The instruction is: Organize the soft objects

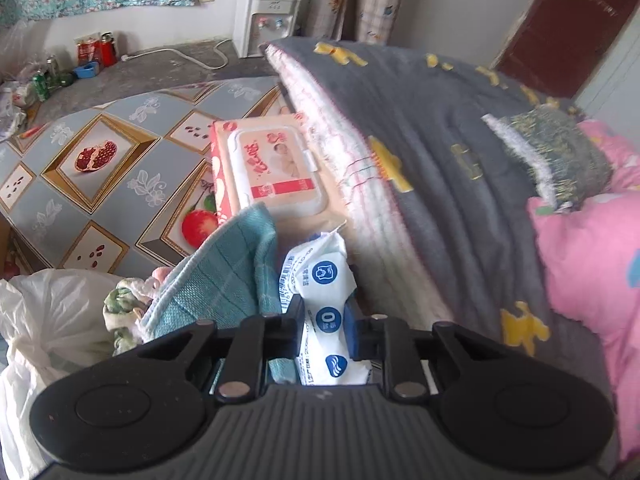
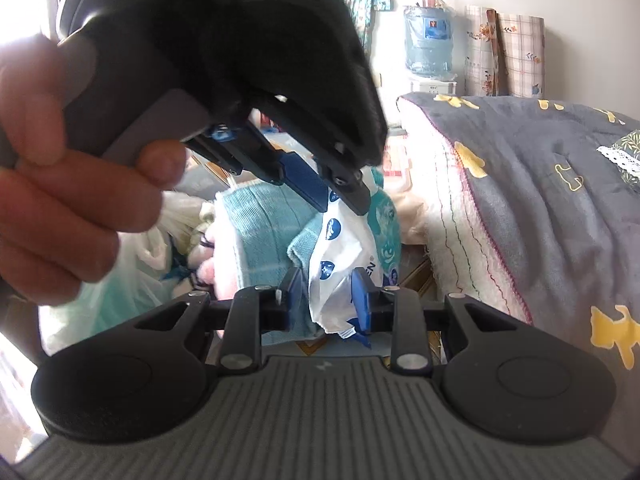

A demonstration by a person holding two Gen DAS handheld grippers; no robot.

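Left wrist view: both tools clamped on white tissue pack, teal towel alongside.

— Left wrist view: shot from just behind the left gripper, angled steeply down, very close to a white tissue pack; floor and water dispenser far behind.

— Right wrist view: taken from behind the right gripper, tilted down less, equally close. Shared by both: the same pack, the teal towel, the grey quilt.
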